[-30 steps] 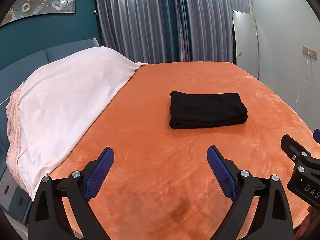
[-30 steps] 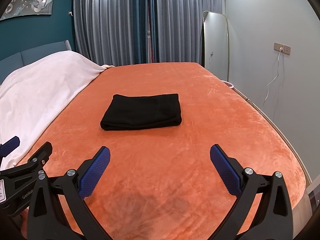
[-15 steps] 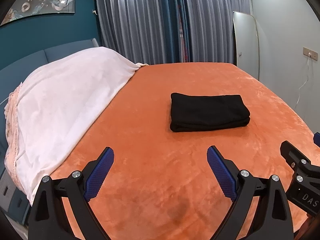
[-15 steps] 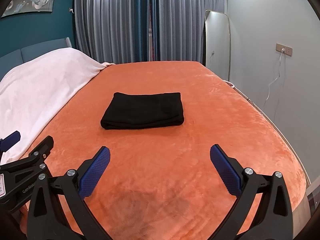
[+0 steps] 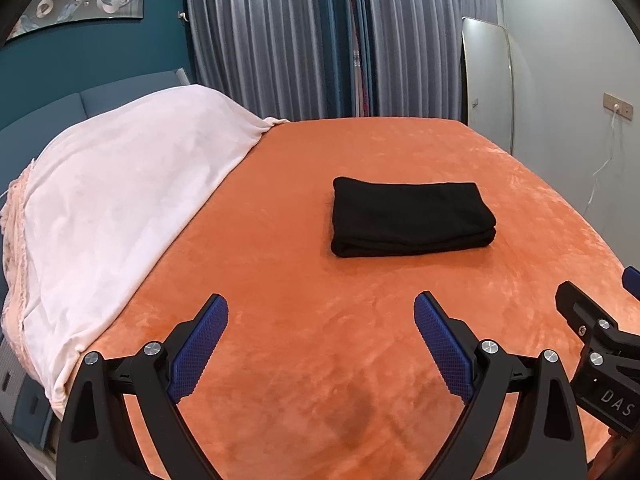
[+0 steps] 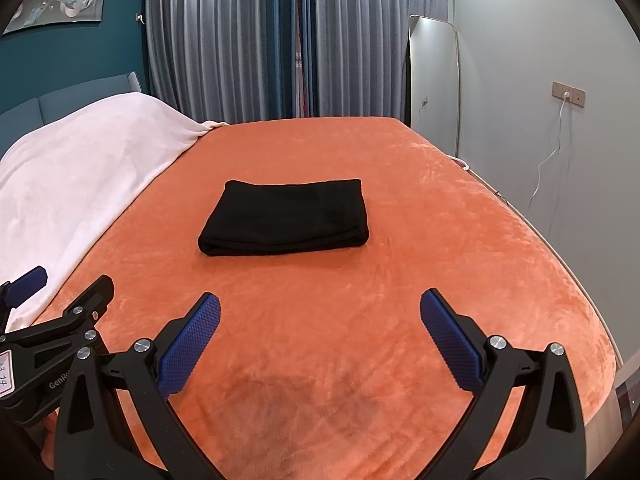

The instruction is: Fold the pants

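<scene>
The black pants [image 5: 408, 216] lie folded into a compact rectangle on the orange bedspread [image 5: 304, 264], also seen in the right wrist view [image 6: 286, 216]. My left gripper [image 5: 320, 320] is open and empty, held above the bed well short of the pants. My right gripper [image 6: 320, 316] is open and empty too, also back from the pants. The right gripper shows at the right edge of the left wrist view [image 5: 600, 344]. The left gripper shows at the left edge of the right wrist view [image 6: 52, 320].
A pale pink blanket [image 5: 120, 200] covers the bed's left side, also in the right wrist view [image 6: 72, 168]. Grey curtains [image 5: 320, 40] hang behind. A mirror [image 6: 434, 84] leans on the right wall, with a socket and white cable [image 6: 560, 128]. The bed's right edge [image 6: 600, 320] drops off.
Both grippers have drifted slightly back and up from the pants. The jaws stay open. The pants have not moved.
</scene>
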{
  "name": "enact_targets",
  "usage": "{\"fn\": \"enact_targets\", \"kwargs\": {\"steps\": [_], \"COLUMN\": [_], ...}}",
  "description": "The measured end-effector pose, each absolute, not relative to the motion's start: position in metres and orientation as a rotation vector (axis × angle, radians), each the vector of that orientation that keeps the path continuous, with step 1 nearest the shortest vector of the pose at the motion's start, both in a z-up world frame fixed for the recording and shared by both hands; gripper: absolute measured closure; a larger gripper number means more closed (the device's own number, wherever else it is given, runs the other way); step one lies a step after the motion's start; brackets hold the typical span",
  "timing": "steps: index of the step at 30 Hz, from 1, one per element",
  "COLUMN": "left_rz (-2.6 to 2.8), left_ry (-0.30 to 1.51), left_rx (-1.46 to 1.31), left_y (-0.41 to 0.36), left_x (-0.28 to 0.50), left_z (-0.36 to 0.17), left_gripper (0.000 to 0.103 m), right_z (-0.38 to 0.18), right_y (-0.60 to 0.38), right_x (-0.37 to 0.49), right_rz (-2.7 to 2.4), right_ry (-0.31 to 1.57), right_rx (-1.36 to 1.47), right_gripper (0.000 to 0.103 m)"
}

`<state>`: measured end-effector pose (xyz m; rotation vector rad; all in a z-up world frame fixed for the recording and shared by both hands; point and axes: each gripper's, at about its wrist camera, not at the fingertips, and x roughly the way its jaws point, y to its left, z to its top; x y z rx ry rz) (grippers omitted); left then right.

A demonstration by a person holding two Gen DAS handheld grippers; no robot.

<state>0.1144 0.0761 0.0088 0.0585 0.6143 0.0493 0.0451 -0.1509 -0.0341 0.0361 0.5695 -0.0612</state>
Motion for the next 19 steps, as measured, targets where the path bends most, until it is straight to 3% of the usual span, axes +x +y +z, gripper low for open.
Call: {"fn": "enact_targets", "kwargs": {"steps": [19], "left_rz": [0.009], "left_ry": [0.597], "left_rx": [0.085], "left_y": [0.066], "left_x": [0.103], "left_z": [0.008], "left_gripper": [0.012], "right_z": [-0.037], "right_y": [-0.154], "right_x": [0.043], "right_rz": [-0.068], "right_ry": [0.577], "right_rx": [0.057], "right_gripper": [0.005]}}
